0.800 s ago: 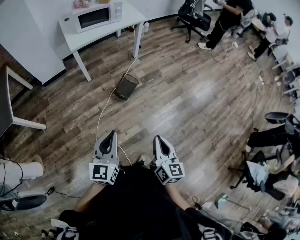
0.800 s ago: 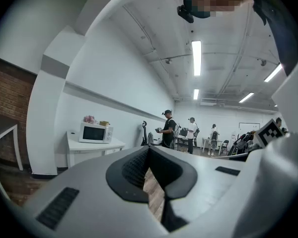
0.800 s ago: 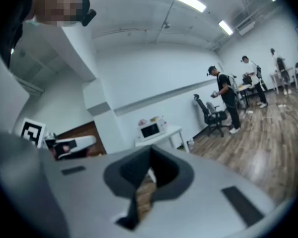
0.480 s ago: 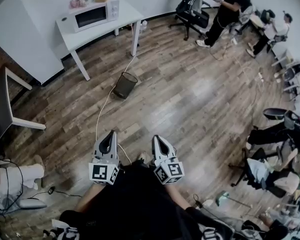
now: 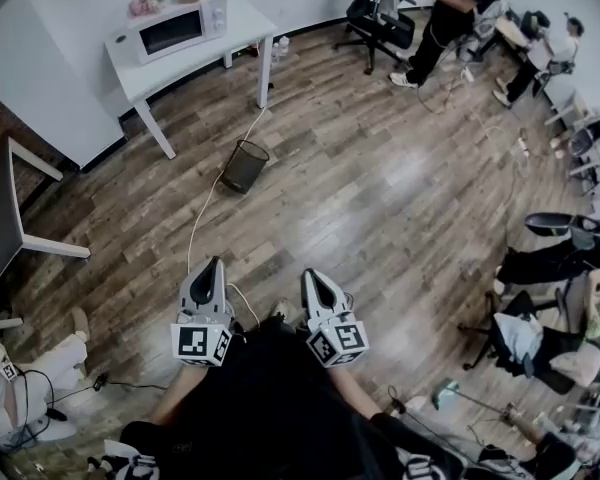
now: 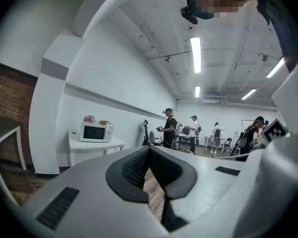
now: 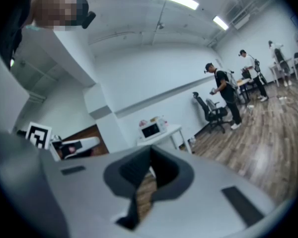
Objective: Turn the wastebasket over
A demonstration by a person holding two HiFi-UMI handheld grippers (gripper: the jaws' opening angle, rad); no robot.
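Observation:
A dark mesh wastebasket (image 5: 245,166) stands upright on the wooden floor, well ahead of me, near the white table's legs. My left gripper (image 5: 208,266) and right gripper (image 5: 310,275) are held side by side close to my body, far short of the basket. Both are shut with nothing between the jaws. In the left gripper view the left gripper (image 6: 150,150) shows closed jaws pointing level across the room. The right gripper (image 7: 150,158) in the right gripper view looks the same. The basket is hidden in both gripper views.
A white table (image 5: 235,33) with a microwave (image 5: 170,30) stands behind the basket. A white cable (image 5: 205,218) runs along the floor past the basket toward me. Office chairs (image 5: 380,13) and people (image 5: 445,13) are at the far right. A desk (image 5: 5,208) stands at the left.
The whole scene has slid slightly up and left in the head view, with the basket a little nearer. Both grippers stay shut and keep their place before my body.

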